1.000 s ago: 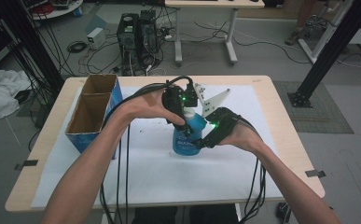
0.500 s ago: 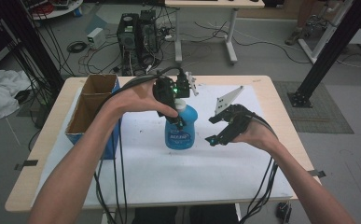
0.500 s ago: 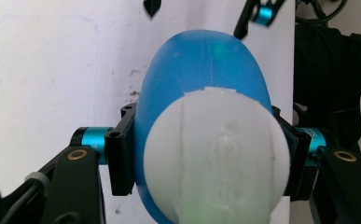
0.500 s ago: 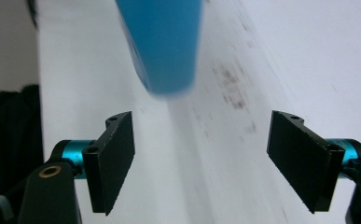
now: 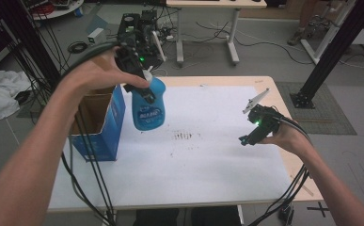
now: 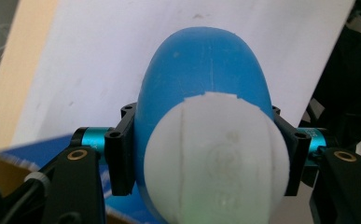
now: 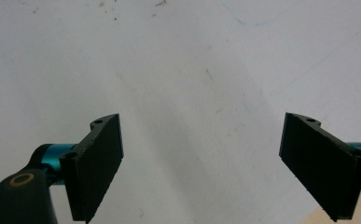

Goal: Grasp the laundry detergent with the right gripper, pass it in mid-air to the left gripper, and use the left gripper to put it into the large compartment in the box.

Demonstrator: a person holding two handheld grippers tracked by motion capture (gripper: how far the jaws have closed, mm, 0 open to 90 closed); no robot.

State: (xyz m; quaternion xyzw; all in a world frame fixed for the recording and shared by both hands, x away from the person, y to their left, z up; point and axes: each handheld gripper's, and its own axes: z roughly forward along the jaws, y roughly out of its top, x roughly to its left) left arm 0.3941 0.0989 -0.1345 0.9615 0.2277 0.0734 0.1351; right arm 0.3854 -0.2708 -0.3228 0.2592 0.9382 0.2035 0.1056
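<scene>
The left hand-held gripper [image 5: 139, 84] clamped the blue bottle [image 5: 148, 107] by its neck, under the white cap [image 6: 215, 156], in the air beside the cardboard box [image 5: 97, 123], presumably for dropping in, while the right hand-held gripper [image 5: 251, 137], jaws just opened and empty, hung over the table [image 5: 208, 169].

Left gripper [image 5: 139, 87] raised high on an outstretched arm with jaws clamped, right gripper [image 5: 252, 136] low, jaws just opened wide, nothing between them.
</scene>
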